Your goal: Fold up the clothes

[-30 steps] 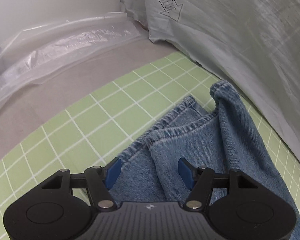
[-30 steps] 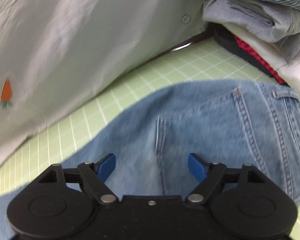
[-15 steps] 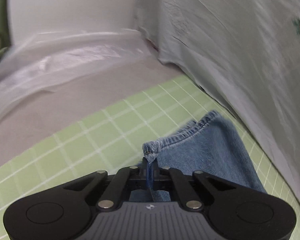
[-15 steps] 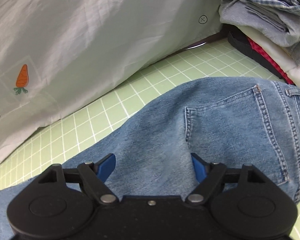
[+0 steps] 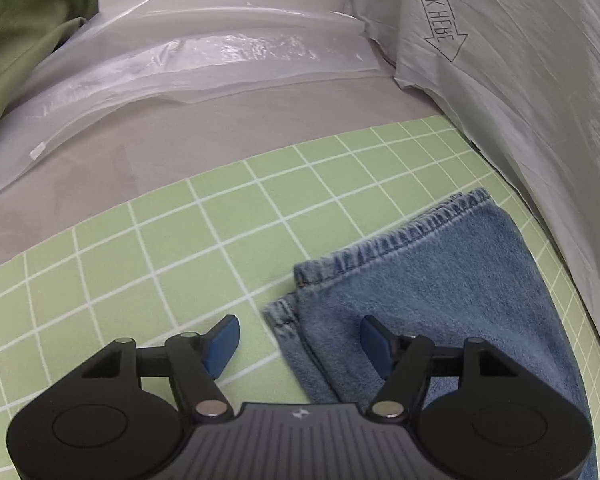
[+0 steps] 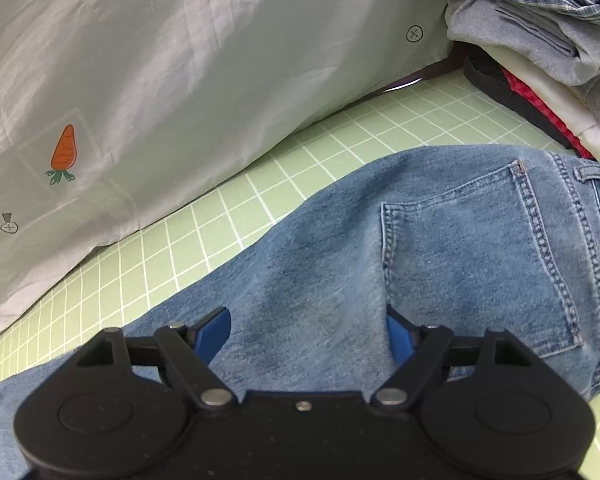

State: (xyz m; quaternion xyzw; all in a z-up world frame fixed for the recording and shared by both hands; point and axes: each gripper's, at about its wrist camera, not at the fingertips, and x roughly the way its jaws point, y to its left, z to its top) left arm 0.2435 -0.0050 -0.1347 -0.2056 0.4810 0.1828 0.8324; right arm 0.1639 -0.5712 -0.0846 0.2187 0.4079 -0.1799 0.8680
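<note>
Blue jeans (image 6: 420, 248) lie flat on a green grid mat (image 5: 172, 248), back pocket up in the right wrist view. In the left wrist view the stacked leg hems (image 5: 412, 272) rest on the mat. My left gripper (image 5: 300, 340) hovers over the hem corner; its jaws are opening and the pads do not press the denim that lies between and under them. My right gripper (image 6: 308, 330) stands open above the seat of the jeans, just left of the pocket, gripping nothing.
A large grey cloth with a carrot print (image 6: 140, 80) rises along the far side of the mat. Clear plastic sheeting (image 5: 204, 60) and green fabric (image 5: 16, 40) lie at far left. A pile of folded clothes (image 6: 540, 32) sits at the right.
The left gripper shut on the hem half a second ago, dragged it leftward, and has now opened and let it go. The right gripper shifted slightly over the jeans and stayed open.
</note>
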